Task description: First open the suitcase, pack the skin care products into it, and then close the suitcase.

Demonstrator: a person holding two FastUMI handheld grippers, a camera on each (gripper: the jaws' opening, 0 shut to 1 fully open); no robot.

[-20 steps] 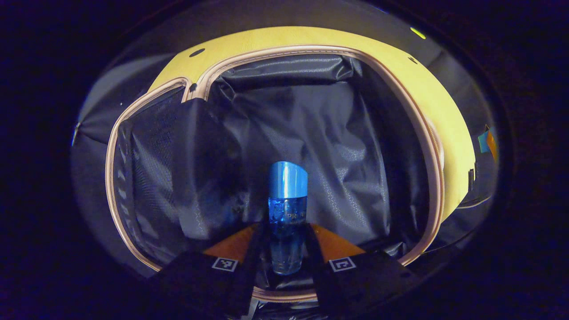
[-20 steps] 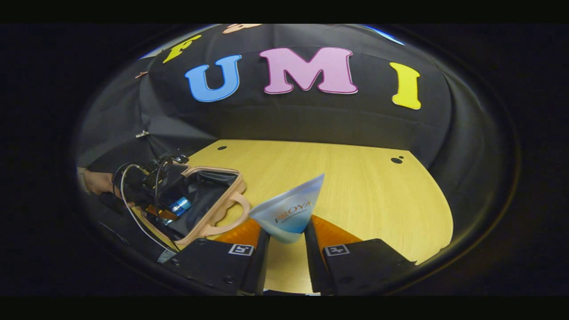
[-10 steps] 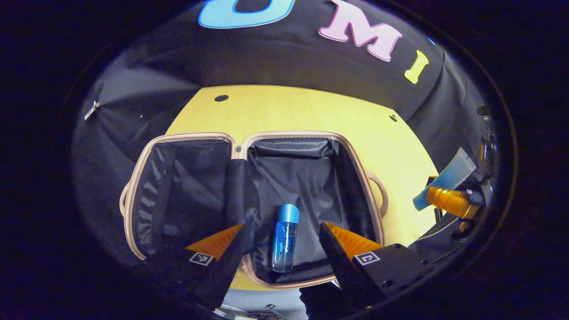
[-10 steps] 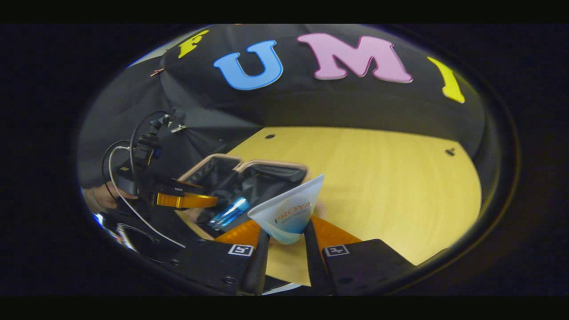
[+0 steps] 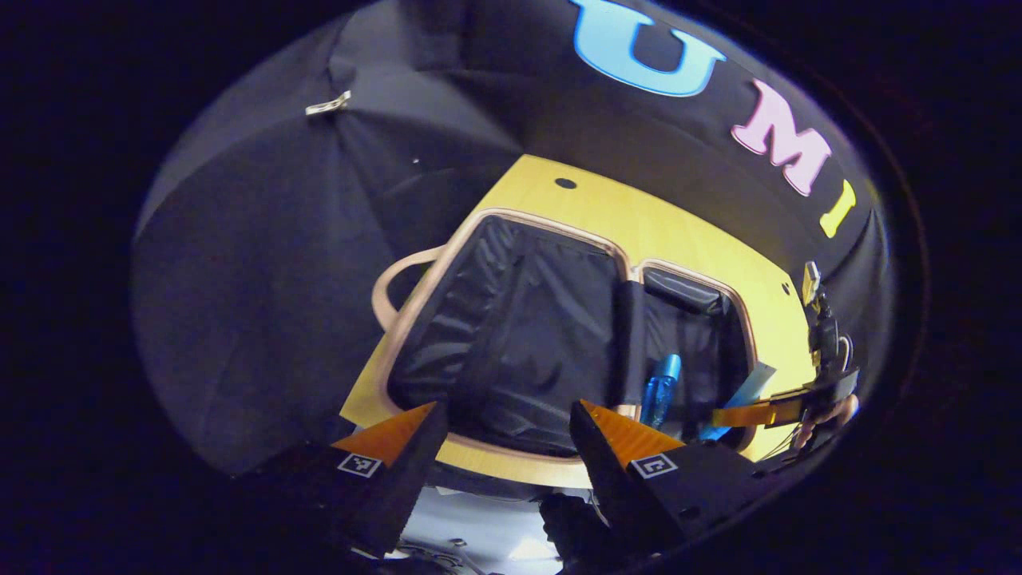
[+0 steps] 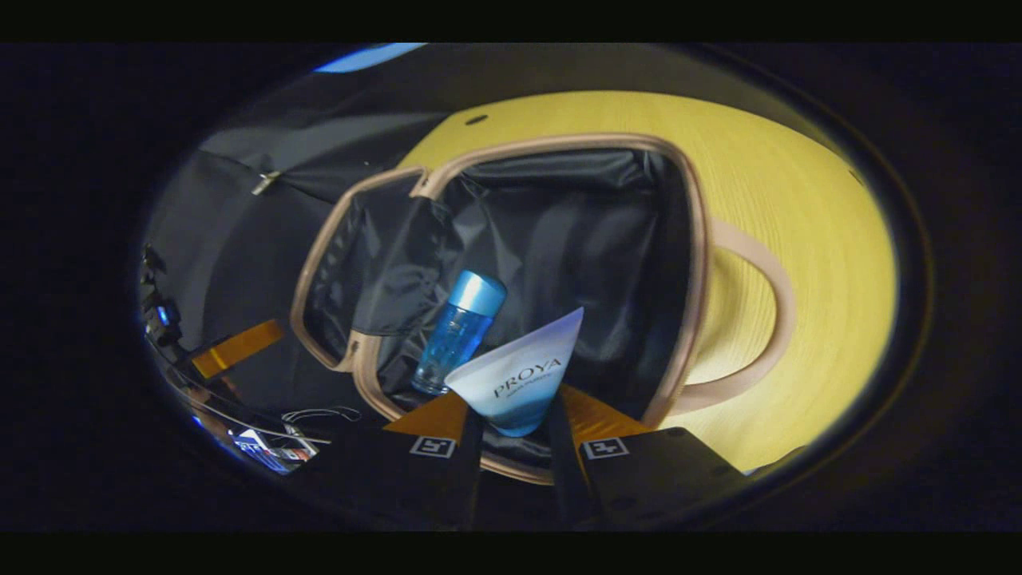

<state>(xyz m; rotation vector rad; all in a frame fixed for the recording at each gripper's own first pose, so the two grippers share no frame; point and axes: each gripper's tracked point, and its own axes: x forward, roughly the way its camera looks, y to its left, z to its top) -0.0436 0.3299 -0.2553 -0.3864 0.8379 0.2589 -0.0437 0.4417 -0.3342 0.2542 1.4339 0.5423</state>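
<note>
1. Change from the earlier frames: the left gripper [image 5: 503, 435] has drawn back from the suitcase [image 5: 479, 239] and swung aside. The blue bottle [image 6: 461, 329] it held a second ago now lies loose on the dark lining. The right gripper [image 6: 511, 419] has travelled from above the bare tabletop [image 6: 798, 239] to a position over the open case.

2. Left gripper: jaws spread wide, nothing between them. It hovers off the near edge of the case.

3. Right gripper: closed on the lower end of the tube [image 6: 519, 375], whose flat crimped end points forward and up. In the left gripper view the tube [image 5: 746, 391] hangs over the right-hand compartment.

4. Suitcase: open flat near the tabletop's left edge, both halves lined in dark fabric, a handle loop [image 6: 758, 319] projecting towards the bare wood. The bottle lies in the compartment under the right gripper, cap towards the hinge, base close to the near rim.

5. Hazards, as a judgement:
   a. Released too near the rim, the tube may catch on the trim [image 6: 687, 239] and slide out onto the tabletop.
   b. Lowered straight down, the fingers may strike the bottle and roll it.
   c. Either item lying across the rim would likely foul the closing lid.
</note>
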